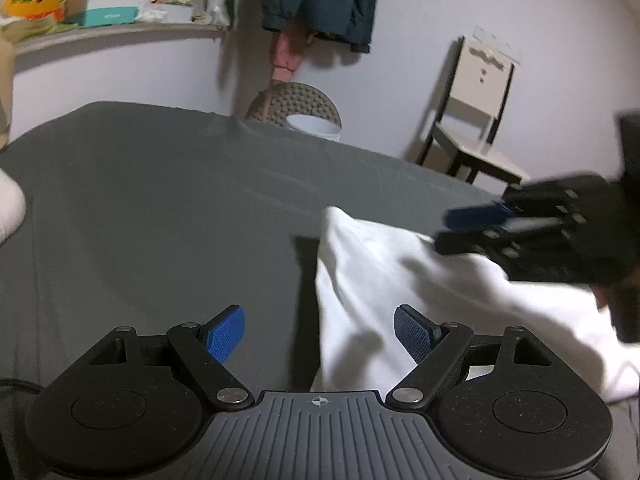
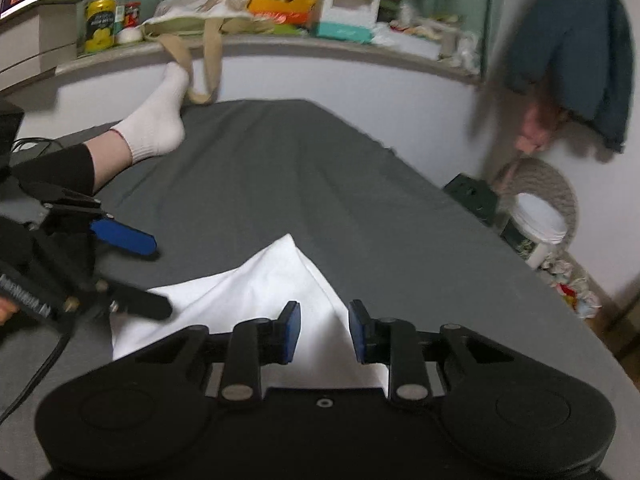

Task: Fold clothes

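White garment (image 2: 256, 292) lies bunched, seemingly barely folded, on the grey bed (image 2: 280, 184); left gripper (image 1: 320, 334) and right gripper (image 2: 324, 330) gape, empty.

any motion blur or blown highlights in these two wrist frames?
Left wrist view: the right gripper is smeared by motion, while the left gripper is sharp; the white garment is nearly blown out and carries dark, hard shadows. Right wrist view: the hanging jacket and shelf clutter are soft, and fisheye bends the shelf edge.
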Available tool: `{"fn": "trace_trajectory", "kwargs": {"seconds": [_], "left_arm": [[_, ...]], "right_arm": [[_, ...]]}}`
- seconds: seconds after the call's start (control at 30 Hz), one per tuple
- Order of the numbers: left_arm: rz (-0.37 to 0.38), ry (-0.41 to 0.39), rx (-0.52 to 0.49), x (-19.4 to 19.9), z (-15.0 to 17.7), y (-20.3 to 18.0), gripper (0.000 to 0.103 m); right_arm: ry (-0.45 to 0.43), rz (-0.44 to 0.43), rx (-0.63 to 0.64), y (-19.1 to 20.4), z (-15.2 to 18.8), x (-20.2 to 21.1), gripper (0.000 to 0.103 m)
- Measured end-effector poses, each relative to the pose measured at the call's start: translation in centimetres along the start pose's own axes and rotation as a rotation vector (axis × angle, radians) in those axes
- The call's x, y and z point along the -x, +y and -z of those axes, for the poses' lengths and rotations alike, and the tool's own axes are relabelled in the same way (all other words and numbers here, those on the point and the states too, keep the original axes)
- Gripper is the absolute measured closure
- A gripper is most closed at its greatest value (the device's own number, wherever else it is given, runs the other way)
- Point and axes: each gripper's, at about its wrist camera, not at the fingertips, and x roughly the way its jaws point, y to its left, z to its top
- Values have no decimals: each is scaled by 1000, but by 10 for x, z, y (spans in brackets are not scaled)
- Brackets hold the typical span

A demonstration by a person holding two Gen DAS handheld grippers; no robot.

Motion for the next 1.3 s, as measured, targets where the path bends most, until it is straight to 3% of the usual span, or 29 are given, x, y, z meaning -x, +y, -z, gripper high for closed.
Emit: {"fn": "trace_trajectory", "kwargs": {"seconds": [0.13,0.27,0.47,0.6,0.83,0.93,1.0,1.17,1.3], "left_arm": [[-5,-1,-22,8,-2,-4,20],[14,7,-6,15,-3,-1,20],[8,-5,0,21,-3,3,20],[2,0,11,21,-2,5,20],[10,8,13,19,-2,3,20],[14,11,10,19,-1,3,20],[13,15,6,18,-1,2,20],[10,20,0,17,-2,1,20],[11,19,-3,16,-1,-1,20]], "right_arm": [[40,-39,0,-5,-1,-13,84],[66,-59,-12,-10,-1,-21,102],[36,-4,-71,-19,-7,-21,102],[29,-40,-93,-20,-6,-22,88],[54,-83,-97,-18,-4,-30,77],[63,-96,-86,-18,-4,-34,78],[64,-90,-60,-16,-5,-35,99],[27,-33,-8,-10,-9,-30,100],[40,29,-48,-11,-11,-38,99]]}}
